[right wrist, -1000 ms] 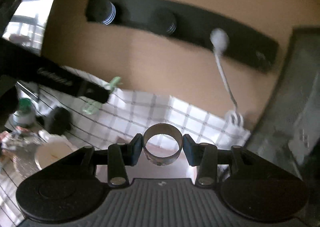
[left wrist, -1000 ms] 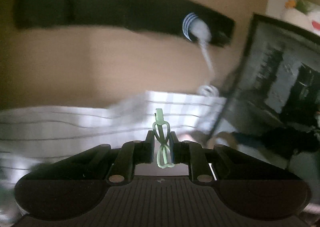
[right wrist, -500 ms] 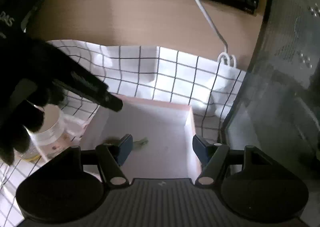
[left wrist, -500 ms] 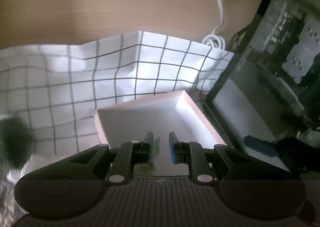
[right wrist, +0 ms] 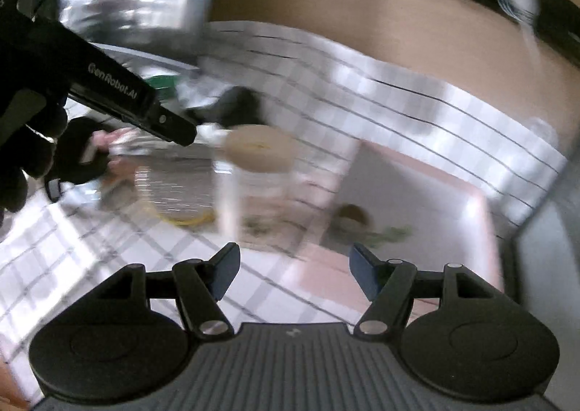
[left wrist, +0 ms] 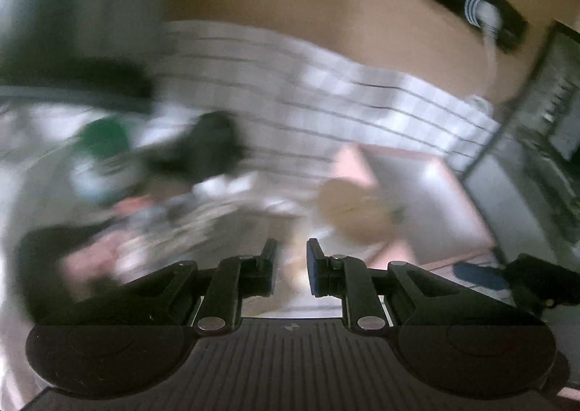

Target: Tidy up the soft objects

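Pink tray (right wrist: 482,215) holds two small items; both empty grippers, left (left wrist: 291,268) narrowly parted, right (right wrist: 293,271) wide, should slow before the next pick.

The black two-finger left gripper (left wrist: 291,268) points steeply downward, its blue-padded jaws a narrow gap apart with nothing between them. The black two-finger right gripper (right wrist: 294,275) also tilts down, jaws wide and empty. A black-gloved hand (right wrist: 25,142) grips the left tool.

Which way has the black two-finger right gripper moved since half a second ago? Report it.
Yes: left. The right gripper, jaws open and empty, had the shallow pink box centred ahead; now the box lies to its right.
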